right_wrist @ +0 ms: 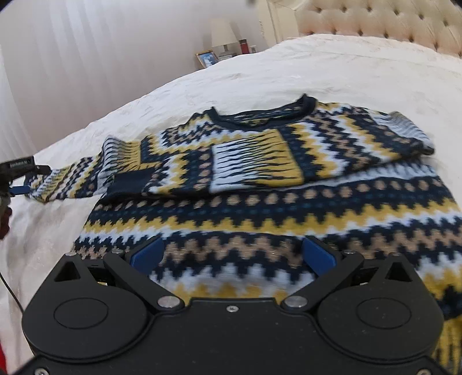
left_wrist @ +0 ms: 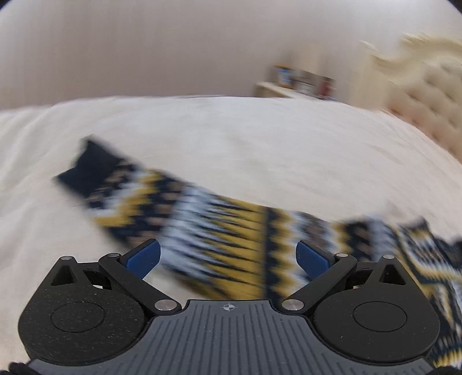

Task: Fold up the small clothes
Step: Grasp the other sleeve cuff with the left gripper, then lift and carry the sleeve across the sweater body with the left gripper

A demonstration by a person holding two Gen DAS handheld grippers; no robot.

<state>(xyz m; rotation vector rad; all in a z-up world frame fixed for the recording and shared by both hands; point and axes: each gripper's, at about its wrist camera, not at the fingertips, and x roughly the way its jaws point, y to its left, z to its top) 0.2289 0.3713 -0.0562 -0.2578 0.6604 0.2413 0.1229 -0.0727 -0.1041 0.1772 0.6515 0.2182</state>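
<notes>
On top of the white bed [right_wrist: 260, 75] lies a knitted sweater [right_wrist: 274, 196], thick and woolly. It has zigzag bands and rows of dots in dark blue, yellow, white and tan. The round neck [right_wrist: 260, 115] has a dark blue rim and points toward the far side of the bed. One sleeve [right_wrist: 202, 161] is folded across the chest, with its dark blue cuff [right_wrist: 130, 180] lying flat on the front. The other sleeve [left_wrist: 184, 210] stretches out to the side over the bedcover and ends in a plain dark blue cuff [left_wrist: 86, 167]; in the left wrist view it looks smeared and fuzzy.

The right claw [right_wrist: 232, 256] sits over the bottom part of the sweater with its blue pads [right_wrist: 145, 255] spread wide apart, gripping nothing. The left claw [left_wrist: 228, 256] is also spread wide over the outstretched sleeve, and its blue pads [left_wrist: 144, 256] do not pinch the knit. From the right wrist view, the left claw [right_wrist: 20, 187] shows at the tip of that sleeve.

The bedcover is soft, white and a bit crinkly. Behind it stands a cream padded headboard [right_wrist: 389, 26] with button dimples. Near it a small lamp [right_wrist: 222, 36] and a picture frame [right_wrist: 206, 59] sit beside pale curtains [right_wrist: 72, 66]
</notes>
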